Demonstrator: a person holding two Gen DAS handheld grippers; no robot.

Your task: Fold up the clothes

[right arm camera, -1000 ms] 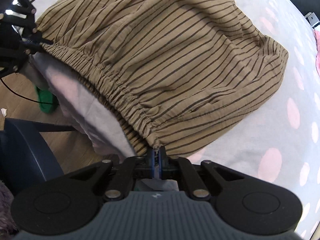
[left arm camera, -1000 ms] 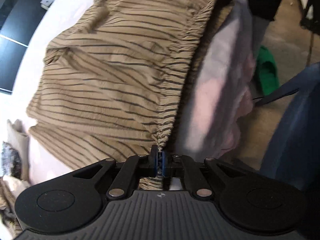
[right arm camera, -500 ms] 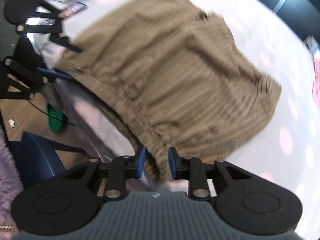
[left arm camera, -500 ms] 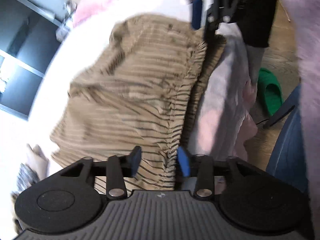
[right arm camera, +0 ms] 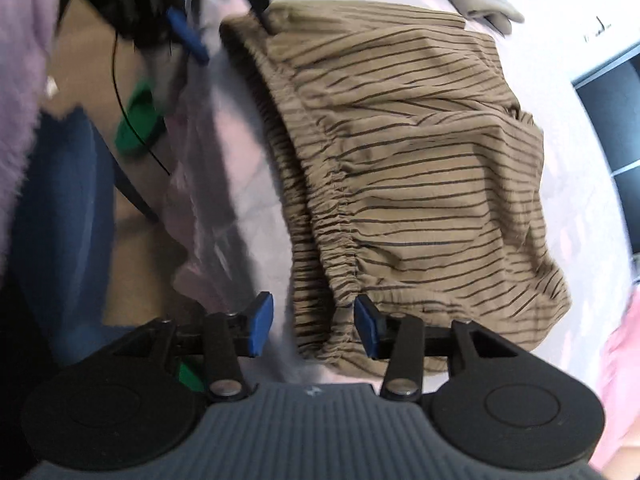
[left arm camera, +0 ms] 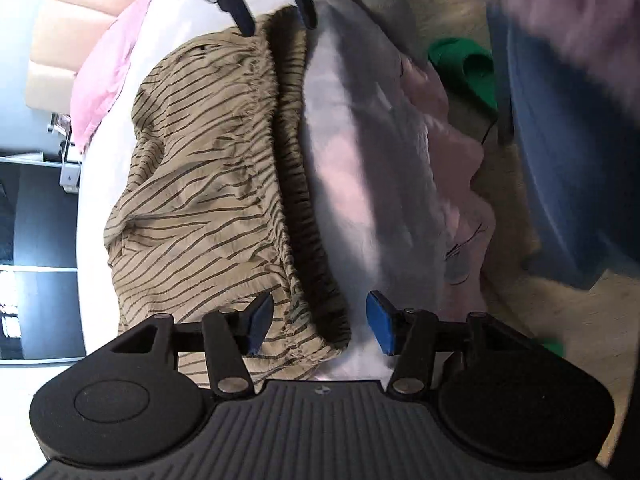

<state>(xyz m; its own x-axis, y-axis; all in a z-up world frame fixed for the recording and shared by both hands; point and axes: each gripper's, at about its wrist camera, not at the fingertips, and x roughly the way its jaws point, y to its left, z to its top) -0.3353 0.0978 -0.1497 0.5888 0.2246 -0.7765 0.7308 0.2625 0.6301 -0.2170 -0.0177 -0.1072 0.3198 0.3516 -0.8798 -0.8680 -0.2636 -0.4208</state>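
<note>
Both hand-held grippers, left [left arm camera: 318,322] and right [right arm camera: 314,322], jaws now opening, pads off tan dark-striped elastic-waist shorts [left arm camera: 200,184]; waistband released onto bed [right arm camera: 560,184]. Fold placed; regrasp next, likely.

A bed [right arm camera: 568,184] covered by a pale sheet with pink dots is seen, its edge hanging toward a light wooden floor [left arm camera: 560,320]. A green slipper [left arm camera: 466,70] is seen on the floor beside a blue chair [left arm camera: 560,168]. Dark shelving [left arm camera: 36,208] is visible beyond the bed.
</note>
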